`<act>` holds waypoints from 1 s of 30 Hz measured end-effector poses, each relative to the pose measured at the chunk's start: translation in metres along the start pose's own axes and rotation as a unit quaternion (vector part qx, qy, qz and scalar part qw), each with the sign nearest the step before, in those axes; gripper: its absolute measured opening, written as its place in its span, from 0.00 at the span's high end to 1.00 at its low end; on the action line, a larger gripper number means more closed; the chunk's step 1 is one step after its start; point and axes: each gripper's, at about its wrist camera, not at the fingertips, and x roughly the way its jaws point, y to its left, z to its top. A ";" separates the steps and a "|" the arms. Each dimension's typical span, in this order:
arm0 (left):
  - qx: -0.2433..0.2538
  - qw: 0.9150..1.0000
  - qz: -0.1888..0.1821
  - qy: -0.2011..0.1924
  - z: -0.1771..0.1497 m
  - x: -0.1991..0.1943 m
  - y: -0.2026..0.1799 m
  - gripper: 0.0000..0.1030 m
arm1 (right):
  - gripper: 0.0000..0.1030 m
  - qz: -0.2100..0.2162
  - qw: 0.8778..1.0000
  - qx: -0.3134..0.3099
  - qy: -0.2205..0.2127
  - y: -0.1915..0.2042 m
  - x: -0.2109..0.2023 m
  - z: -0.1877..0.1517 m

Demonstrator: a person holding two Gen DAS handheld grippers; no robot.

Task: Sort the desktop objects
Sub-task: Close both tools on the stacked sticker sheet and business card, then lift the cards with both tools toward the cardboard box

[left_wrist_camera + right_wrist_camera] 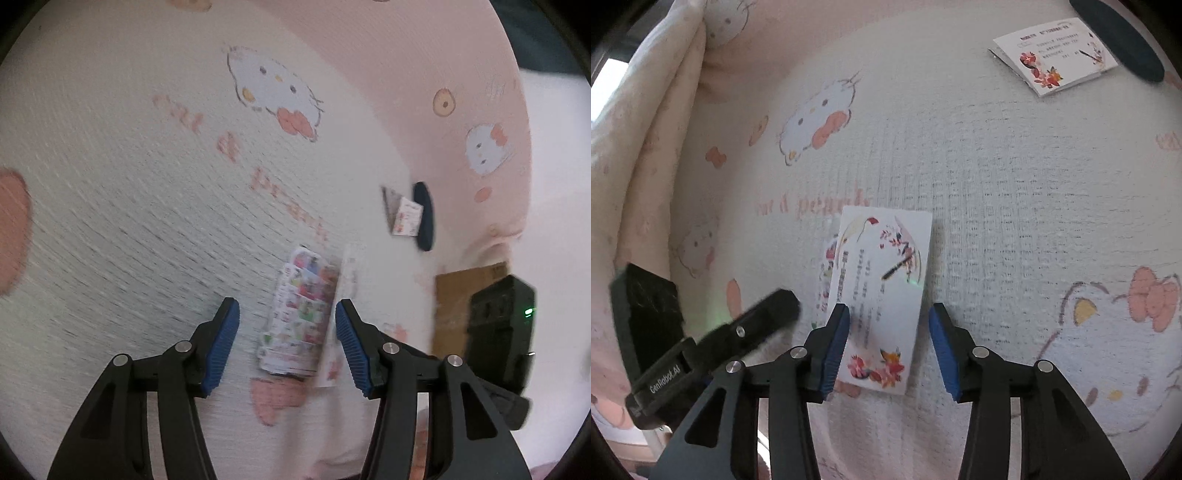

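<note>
A colourful printed card (pixel 299 314) lies on the cat-print cloth (pixel 129 192), beside a white floral card (pixel 341 325). My left gripper (pixel 287 334) is open and hovers over the colourful card. In the right wrist view the white floral card (pixel 882 295) lies on top of the colourful card (pixel 827 273), which peeks out on its left. My right gripper (pixel 888 338) is open just above the white card's near end. A second stack of floral cards (pixel 1056 55) lies far right, next to a dark blue oval object (pixel 1119 40).
The far card stack (pixel 404 216) and dark blue oval object (pixel 424 216) also show in the left wrist view. A cardboard box (pixel 452 306) and a black device (pixel 498 325) sit at the right. The left gripper's body (pixel 713 343) shows in the right wrist view.
</note>
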 end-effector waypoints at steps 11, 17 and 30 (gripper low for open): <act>0.077 0.993 0.088 0.001 -0.010 0.014 -0.034 0.76 | 0.81 -0.012 1.000 -0.003 -0.018 0.011 0.010 0.005; 0.044 0.997 0.059 -0.019 -0.013 -0.001 -0.029 0.88 | 0.82 0.010 1.000 -0.013 -0.024 0.019 0.002 0.005; 0.128 0.987 -0.008 -0.094 0.001 -0.064 -0.115 0.88 | 0.82 0.031 0.992 -0.035 -0.116 0.059 -0.087 0.018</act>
